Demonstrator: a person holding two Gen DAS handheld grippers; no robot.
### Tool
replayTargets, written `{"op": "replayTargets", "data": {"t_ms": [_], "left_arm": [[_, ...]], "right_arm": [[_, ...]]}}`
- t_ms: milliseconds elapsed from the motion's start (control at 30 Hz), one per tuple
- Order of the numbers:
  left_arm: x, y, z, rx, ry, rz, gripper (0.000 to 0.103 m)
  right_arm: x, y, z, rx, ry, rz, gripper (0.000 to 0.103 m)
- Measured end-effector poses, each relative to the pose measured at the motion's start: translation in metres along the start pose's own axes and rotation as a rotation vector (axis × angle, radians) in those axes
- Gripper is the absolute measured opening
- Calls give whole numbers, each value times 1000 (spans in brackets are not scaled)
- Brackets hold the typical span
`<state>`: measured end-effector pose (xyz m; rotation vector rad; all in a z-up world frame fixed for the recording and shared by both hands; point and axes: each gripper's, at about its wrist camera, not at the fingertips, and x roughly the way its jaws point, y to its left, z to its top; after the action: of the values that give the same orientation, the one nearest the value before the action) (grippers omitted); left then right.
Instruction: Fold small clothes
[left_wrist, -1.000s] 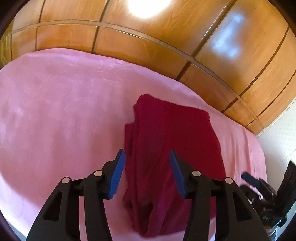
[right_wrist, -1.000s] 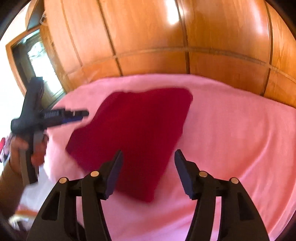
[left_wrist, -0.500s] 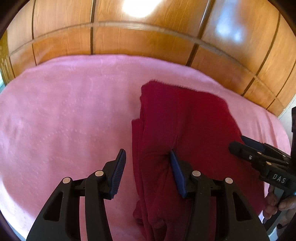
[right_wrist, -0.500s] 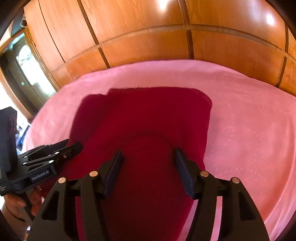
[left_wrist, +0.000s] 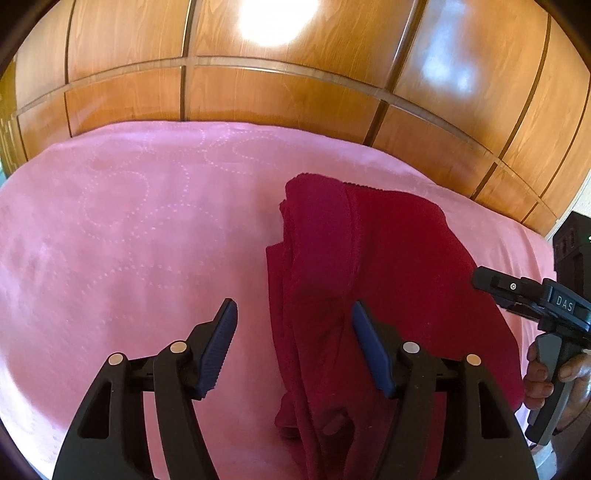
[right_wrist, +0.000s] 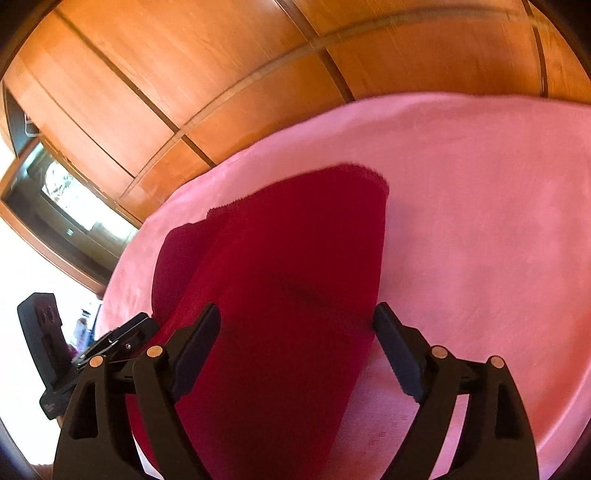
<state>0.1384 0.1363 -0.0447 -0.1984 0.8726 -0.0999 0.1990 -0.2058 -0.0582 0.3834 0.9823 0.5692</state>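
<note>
A dark red garment (left_wrist: 373, 280) lies folded lengthwise on the pink bed cover (left_wrist: 129, 236), with bunched layers along its left edge. My left gripper (left_wrist: 293, 345) is open and empty, low over the garment's near left edge. The garment (right_wrist: 291, 288) fills the middle of the right wrist view. My right gripper (right_wrist: 295, 350) is open and empty, straddling the garment's near part. The right gripper (left_wrist: 517, 291) also shows at the garment's right edge in the left wrist view. The left gripper (right_wrist: 122, 339) shows at the lower left of the right wrist view.
Glossy wooden panels (left_wrist: 295, 88) rise right behind the bed. A window or dark frame (right_wrist: 62, 199) stands at the left in the right wrist view. The pink cover spreads wide to the left of the garment and to its right (right_wrist: 480, 229).
Both grippers have moved closer to the garment and lower over it. The right gripper swung from beside the cloth to straddling its near part. Both stayed open.
</note>
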Motion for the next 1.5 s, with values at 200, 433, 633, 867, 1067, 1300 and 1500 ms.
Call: {"op": "replayTargets", "data": {"t_ms": [200,433,633,867,1067,1300,1500], "left_arm": [[6,5,-4,-26,20,-56,70],[31,29,-13,-131,123,-289,70],[50,47,-18,-255,166,-469,55],[38,42,-21,-284,113,-580,33],[20,-13,-7,-189,103,-665,33],[35,-148,24,-27,150,-798,33],[83,-269,27,163,244,-723,30]], "right_arm": [[0,-10,-3,48,29,72,86],[5,-15,-10,76,81,148,86],[12,-15,-12,94,87,182,69],[-16,12,-16,-7,22,130,42],[-83,11,-24,-29,-107,89,39],[-193,-44,-30,4,-279,-84,40],[-228,-121,-50,145,-329,-305,44]]}}
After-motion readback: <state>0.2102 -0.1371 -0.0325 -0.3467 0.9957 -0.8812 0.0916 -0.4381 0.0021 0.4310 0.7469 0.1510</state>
